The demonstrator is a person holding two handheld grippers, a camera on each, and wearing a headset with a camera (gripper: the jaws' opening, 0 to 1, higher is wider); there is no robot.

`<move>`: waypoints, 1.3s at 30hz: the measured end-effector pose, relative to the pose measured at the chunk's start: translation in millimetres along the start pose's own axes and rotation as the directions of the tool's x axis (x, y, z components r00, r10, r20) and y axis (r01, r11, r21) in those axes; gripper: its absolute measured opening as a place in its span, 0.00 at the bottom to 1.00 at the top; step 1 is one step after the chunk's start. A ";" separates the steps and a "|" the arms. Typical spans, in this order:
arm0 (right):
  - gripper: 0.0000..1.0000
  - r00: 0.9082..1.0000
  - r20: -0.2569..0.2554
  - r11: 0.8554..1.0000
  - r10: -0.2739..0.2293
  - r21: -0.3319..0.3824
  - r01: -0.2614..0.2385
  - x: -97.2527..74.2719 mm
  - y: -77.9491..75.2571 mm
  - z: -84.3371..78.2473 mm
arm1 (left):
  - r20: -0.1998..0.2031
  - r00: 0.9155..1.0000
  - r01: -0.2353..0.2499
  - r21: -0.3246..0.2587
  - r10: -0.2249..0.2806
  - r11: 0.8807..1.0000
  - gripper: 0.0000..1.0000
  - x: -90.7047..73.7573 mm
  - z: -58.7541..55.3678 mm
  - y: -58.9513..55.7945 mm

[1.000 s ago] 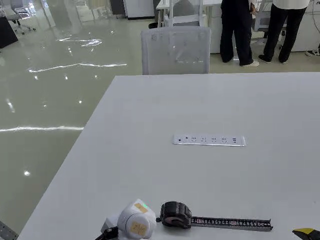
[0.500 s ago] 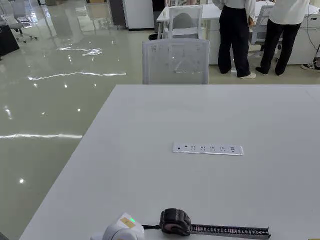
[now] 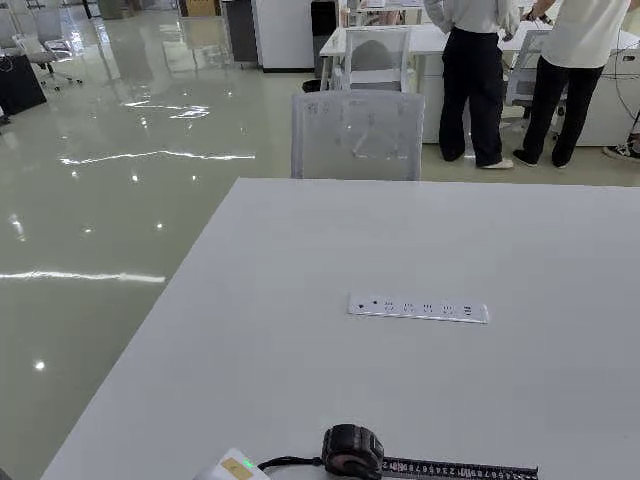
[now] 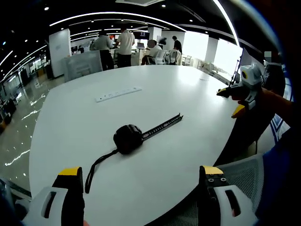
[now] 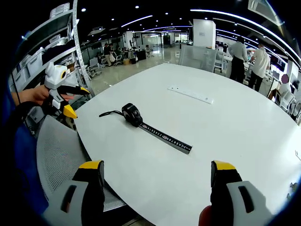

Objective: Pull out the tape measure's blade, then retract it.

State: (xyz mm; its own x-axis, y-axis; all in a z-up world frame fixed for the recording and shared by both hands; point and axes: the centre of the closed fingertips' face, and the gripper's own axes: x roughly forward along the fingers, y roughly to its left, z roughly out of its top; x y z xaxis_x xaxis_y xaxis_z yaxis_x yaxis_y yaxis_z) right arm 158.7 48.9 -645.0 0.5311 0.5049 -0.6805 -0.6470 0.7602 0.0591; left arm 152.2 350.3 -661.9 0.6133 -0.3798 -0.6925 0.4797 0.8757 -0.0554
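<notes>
A black tape measure (image 3: 352, 452) lies near the table's front edge, its blade (image 3: 460, 470) pulled out to the right and flat on the white table (image 3: 300, 300). A black wrist strap (image 4: 96, 165) trails from the case (image 4: 128, 138). My left gripper (image 4: 141, 188) is open and held back from the case, nothing between its fingers; its white top (image 3: 232, 467) peeks in at the bottom edge of the head view. My right gripper (image 5: 157, 181) is open too, off the table edge, facing the tape measure (image 5: 132, 113) and the blade (image 5: 167, 136).
A white power strip (image 3: 418, 309) lies mid-table. A grey mesh chair (image 3: 358, 135) stands at the far edge, with two people (image 3: 475, 70) at desks behind it. Another mesh chair (image 5: 56, 155) sits under the near edge.
The head camera has tilted up, so the whole picture shifted. My left gripper has dropped back toward the bottom edge, and the right gripper's tip has left the corner. The tape measure stays put.
</notes>
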 end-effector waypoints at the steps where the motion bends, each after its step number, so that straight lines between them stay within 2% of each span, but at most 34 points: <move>1: 0.91 1.000 0.001 1.000 -0.001 0.000 0.001 -1.1 0.7 0.6 | -0.002 1.000 0.000 -0.001 0.000 1.000 1.00 -1.3 -0.4 0.4; 16: 0.98 0.999 0.012 0.999 -0.034 0.000 0.034 -22.0 14.3 17.0 | -0.009 1.000 -0.022 -0.023 0.022 0.999 1.00 -28.8 -2.5 6.5; 21: 1.00 0.999 0.024 0.999 -0.047 0.012 0.047 -30.5 16.2 20.5 | -0.015 1.000 -0.017 -0.017 0.017 1.000 1.00 -38.1 -4.4 4.0; 28: 1.00 0.998 0.020 0.998 -0.064 0.019 0.064 -37.7 20.9 15.0 | 0.009 0.999 -0.032 -0.029 0.033 0.999 1.00 -52.1 -0.7 4.7; 39: 1.00 0.996 0.013 0.996 -0.087 0.028 0.086 -49.1 33.5 3.8 | 0.018 0.999 -0.034 -0.021 0.035 0.999 1.00 -58.8 -0.6 3.4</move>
State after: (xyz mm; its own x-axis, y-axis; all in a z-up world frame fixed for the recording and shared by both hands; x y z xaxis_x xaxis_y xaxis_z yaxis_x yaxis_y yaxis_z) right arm 113.1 51.2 -606.8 0.5920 0.4422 -0.6738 -0.5831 0.8122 0.0208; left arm 117.4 375.8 -621.8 0.6407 -0.3543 -0.6812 0.4448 0.8944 -0.0469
